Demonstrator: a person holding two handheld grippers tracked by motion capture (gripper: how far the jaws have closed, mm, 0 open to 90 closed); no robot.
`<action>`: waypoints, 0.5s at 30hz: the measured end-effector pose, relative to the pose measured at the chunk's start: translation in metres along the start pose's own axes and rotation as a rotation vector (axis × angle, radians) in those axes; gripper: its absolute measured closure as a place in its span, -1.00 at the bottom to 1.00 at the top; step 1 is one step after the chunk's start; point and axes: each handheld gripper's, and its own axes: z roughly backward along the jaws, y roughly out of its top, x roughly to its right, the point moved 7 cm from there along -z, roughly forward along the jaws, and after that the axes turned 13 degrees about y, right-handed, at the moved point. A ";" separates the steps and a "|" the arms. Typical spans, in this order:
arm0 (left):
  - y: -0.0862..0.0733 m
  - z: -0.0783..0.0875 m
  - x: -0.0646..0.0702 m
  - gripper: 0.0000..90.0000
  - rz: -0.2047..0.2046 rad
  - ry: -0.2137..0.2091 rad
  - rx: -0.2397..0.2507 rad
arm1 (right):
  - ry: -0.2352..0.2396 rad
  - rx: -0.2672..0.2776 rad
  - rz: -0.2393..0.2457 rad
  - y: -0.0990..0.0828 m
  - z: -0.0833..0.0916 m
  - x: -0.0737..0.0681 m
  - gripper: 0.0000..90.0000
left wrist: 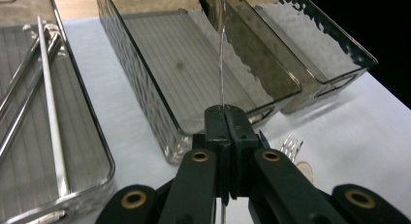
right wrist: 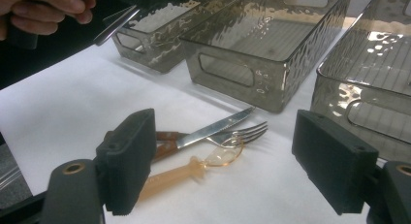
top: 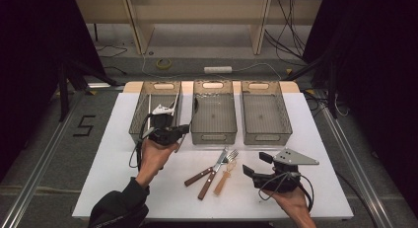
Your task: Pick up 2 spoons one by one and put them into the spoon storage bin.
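The left gripper (top: 181, 132), pressed together, is pinching a metal spoon (left wrist: 219, 35) edge-on, near the middle bin (top: 213, 111). Left of that bin, the left bin (top: 156, 111) is already holding long metal pieces and a white stick. In front of the middle bin a knife (top: 212, 173), fork (top: 213, 167) and amber spoon (top: 226, 177) are waiting on the desk (top: 305, 139), so sorting seems partway. The right gripper (right wrist: 223, 161) is hanging spread, empty, over them

Three bins (top: 214, 120) beyond open tabletop (top: 123, 154)

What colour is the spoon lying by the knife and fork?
Translucent amber-orange. The spoon shows best in the right gripper view, lying against the fork and knife.
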 end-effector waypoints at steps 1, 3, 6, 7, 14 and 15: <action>0.003 -0.002 0.000 0.98 0.001 0.001 0.005 | 0.000 0.000 0.000 0.000 0.000 0.000 -0.44; 0.008 -0.005 0.000 0.98 0.010 -0.002 0.011 | 0.000 0.000 0.001 0.000 0.000 0.000 -0.44; 0.015 -0.011 0.000 0.98 0.028 -0.012 0.019 | -0.002 0.000 0.000 0.000 0.000 0.001 -0.44; 0.016 -0.012 -0.001 0.98 0.022 -0.010 0.017 | -0.002 -0.001 0.001 0.000 0.000 0.001 -0.44; 0.030 -0.024 -0.001 0.98 0.036 -0.006 0.030 | -0.003 -0.001 0.000 0.000 0.000 0.001 -0.44; 0.030 -0.026 -0.001 0.98 0.029 -0.001 0.029 | -0.002 -0.001 0.000 0.000 0.000 0.001 -0.44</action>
